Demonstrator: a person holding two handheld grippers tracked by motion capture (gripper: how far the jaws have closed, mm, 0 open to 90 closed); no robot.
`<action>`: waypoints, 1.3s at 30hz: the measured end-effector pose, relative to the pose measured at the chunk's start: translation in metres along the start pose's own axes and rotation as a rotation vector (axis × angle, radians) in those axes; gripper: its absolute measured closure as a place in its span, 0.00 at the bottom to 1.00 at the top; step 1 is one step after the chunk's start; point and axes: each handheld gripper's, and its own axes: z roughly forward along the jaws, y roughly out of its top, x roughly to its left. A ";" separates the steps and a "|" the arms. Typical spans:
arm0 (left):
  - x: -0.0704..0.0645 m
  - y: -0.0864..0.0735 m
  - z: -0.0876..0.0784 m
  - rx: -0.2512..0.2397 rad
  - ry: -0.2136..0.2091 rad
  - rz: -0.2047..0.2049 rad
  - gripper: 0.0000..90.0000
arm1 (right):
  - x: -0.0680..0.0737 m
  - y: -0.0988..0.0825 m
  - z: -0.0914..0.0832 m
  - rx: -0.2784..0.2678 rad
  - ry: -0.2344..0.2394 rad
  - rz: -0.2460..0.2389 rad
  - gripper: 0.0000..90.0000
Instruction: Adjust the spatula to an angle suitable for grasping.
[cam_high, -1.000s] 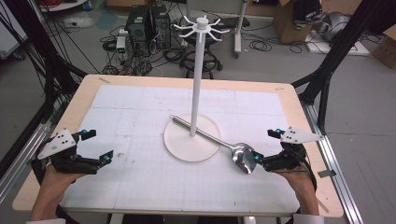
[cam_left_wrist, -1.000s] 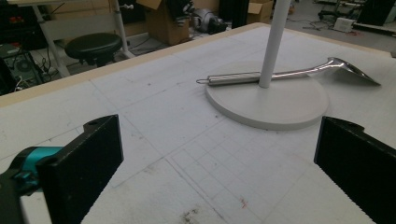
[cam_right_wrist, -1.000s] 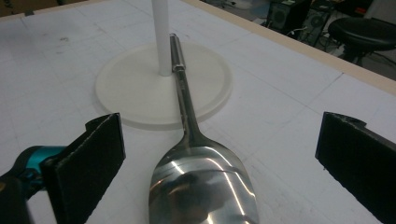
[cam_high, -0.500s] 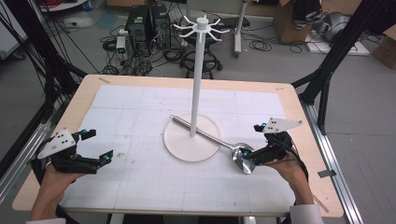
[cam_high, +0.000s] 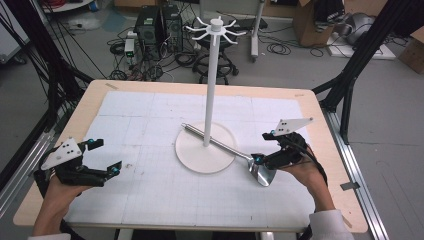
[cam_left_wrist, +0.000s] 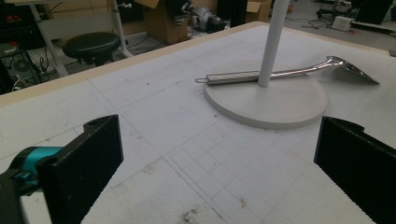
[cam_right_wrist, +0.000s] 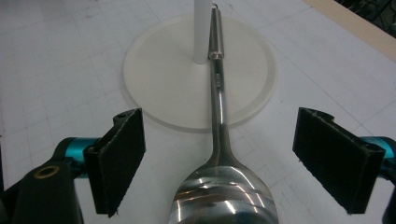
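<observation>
1. While the person's left tool (cam_high: 102, 157) rested near the bench's (cam_high: 95, 100) 8 o'clock corner, its jaws stood wide apart with nothing between them.
2. From that tool's own view (cam_left_wrist: 215, 163), bare gridded mat lay between the jaws, and the stand (cam_left_wrist: 266, 100) sat well ahead toward 1 o'clock.
3. At about 4 o'clock from the stand's base (cam_high: 192, 155), the right tool (cam_high: 265, 147) hovered over the ladle (cam_high: 235, 150).
4. Its jaws had just been closing, yet they remained apart, one on each side of the ladle's bowl (cam_right_wrist: 224, 196), touching nothing.
5. In the right gripper view, the right tool (cam_right_wrist: 233, 158) looked along the ladle's handle (cam_right_wrist: 217, 79) toward 12 o'clock.
6. The ladle lay flat, its handle crossing the round base and passing just beside the white pole (cam_high: 210, 90), touching or nearly so.
7. Its bowl (cam_high: 262, 172) rested on the mat off the base's 4 o'clock edge, and the handle's loop end (cam_high: 184, 125) pointed to 10 o'clock.
8. The pole stood upright, topped by a ring of hooks (cam_high: 215, 29).
</observation>
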 end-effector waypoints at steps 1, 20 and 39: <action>0.000 0.000 0.000 -0.001 -0.001 0.000 0.02 | -0.001 0.001 0.002 0.006 0.003 -0.004 0.20; 0.000 0.000 0.000 -0.002 -0.004 -0.001 0.02 | -0.009 0.016 0.040 0.210 0.066 0.025 0.76; 0.003 -0.001 -0.001 -0.003 0.000 -0.006 0.02 | -0.015 0.019 0.074 0.305 0.034 0.044 0.99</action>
